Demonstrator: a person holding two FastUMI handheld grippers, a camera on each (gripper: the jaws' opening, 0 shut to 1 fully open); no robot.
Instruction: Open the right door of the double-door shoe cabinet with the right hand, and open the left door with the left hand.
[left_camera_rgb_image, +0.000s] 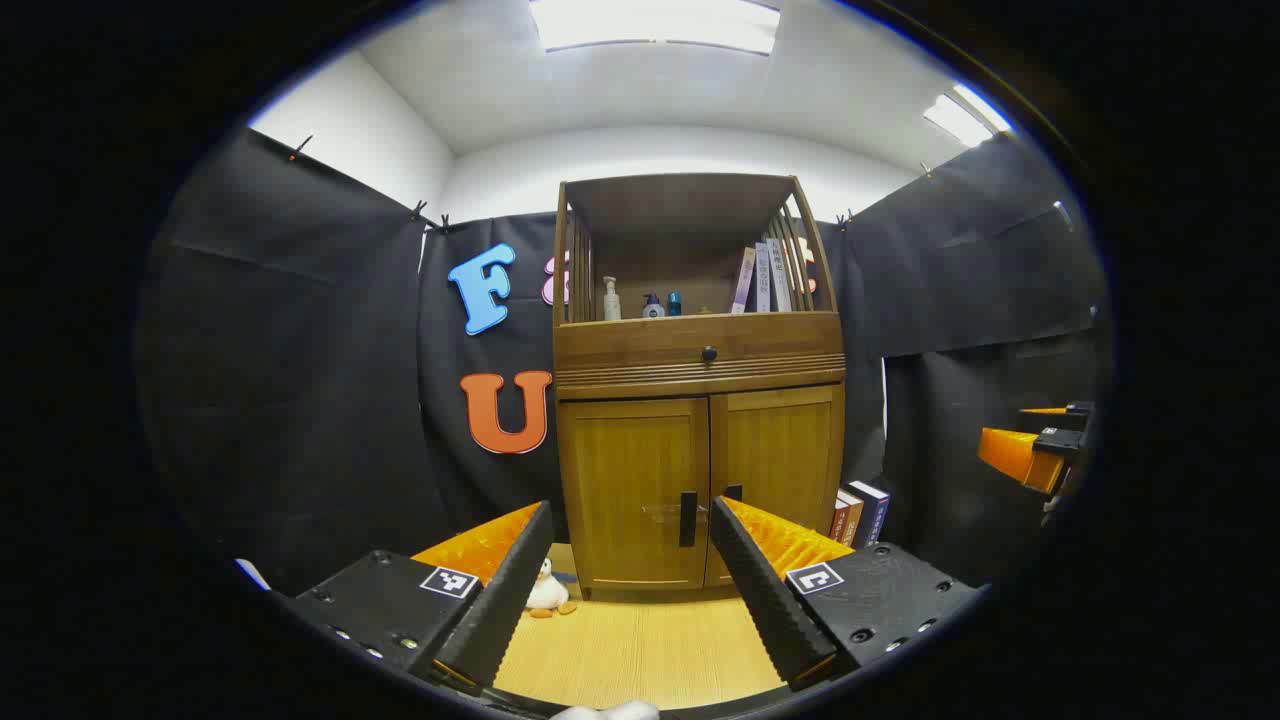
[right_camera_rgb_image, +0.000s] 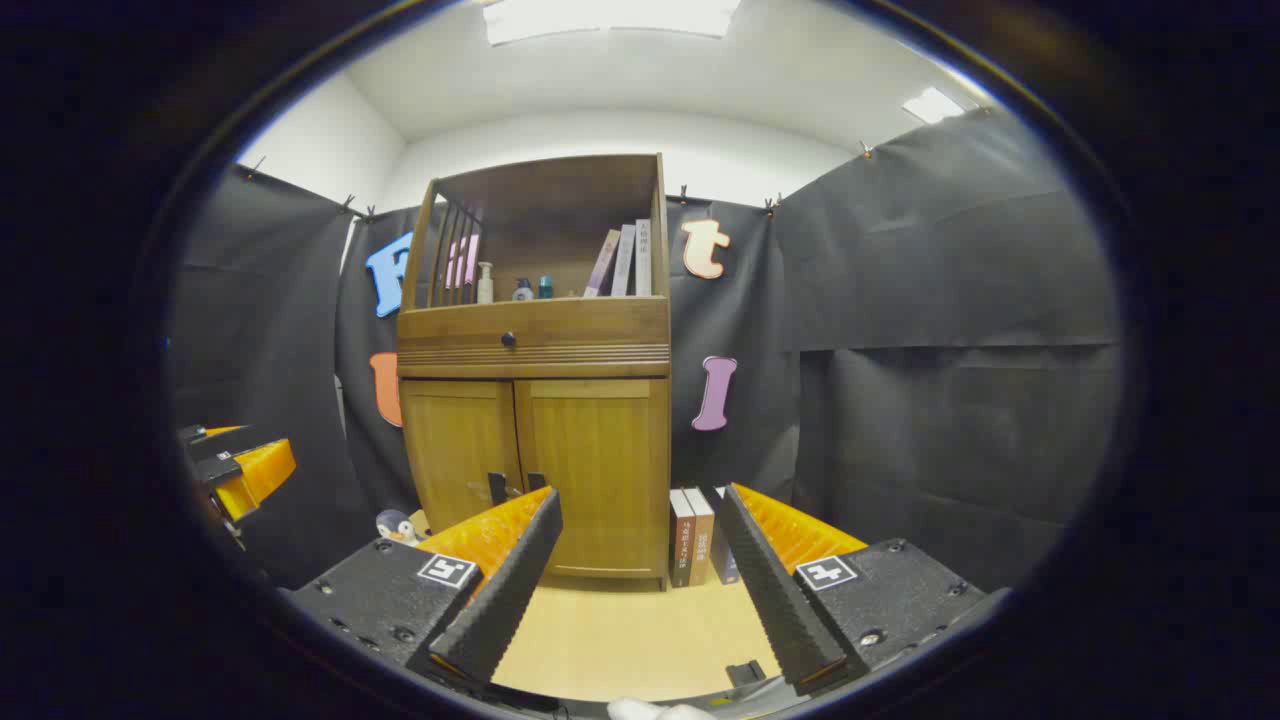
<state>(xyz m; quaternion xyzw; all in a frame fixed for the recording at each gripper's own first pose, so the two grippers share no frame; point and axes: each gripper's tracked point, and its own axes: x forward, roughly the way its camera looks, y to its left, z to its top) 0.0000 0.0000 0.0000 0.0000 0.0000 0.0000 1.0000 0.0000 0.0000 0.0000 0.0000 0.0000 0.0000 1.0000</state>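
A: Left gripper view: shoe cabinet (left_camera_rgb_image: 700, 400) stands dead ahead on the wood floor (left_camera_rgb_image: 640, 650), against the back wall. Left door (left_camera_rgb_image: 635, 490) and right door (left_camera_rgb_image: 780, 470) both shut. Black handle (left_camera_rgb_image: 688, 518) sits on the left door beside the centre seam.

B: Anything around it?

A: Small plush toy (left_camera_rgb_image: 545, 590) on the floor at the cabinet's left front corner. Books (left_camera_rgb_image: 860, 512) upright on the floor, just beside its right side. Open shelf on top holds bottles (left_camera_rgb_image: 640, 302) and a few leaning volumes (left_camera_rgb_image: 762, 280). Drawer knob (left_camera_rgb_image: 709, 353) under the shelf. Nothing between fingers and doors.

B: Tool pose?

A: Left gripper (left_camera_rgb_image: 630, 585) level, aimed at the doors, fingers spread wide, holding nothing, not touching the cabinet. Right gripper (left_camera_rgb_image: 1035, 450) shows at the right edge, well apart from the cabinet.

B: Other camera?

A: Right gripper view: cabinet (right_camera_rgb_image: 535, 400) sits left of centre, seen from its right side. Two door handles (right_camera_rgb_image: 515, 485) just above the left finger (right_camera_rgb_image: 500, 585). Books (right_camera_rgb_image: 698, 535) show in the gap between the fingers. Plush toy (right_camera_rgb_image: 398, 525) low on the left.

B: State?

A: Right gripper (right_camera_rgb_image: 640, 580) wide apart too, empty, clear of the doors. Left gripper (right_camera_rgb_image: 240, 470) at the left edge; can't tell its spread from this angle.
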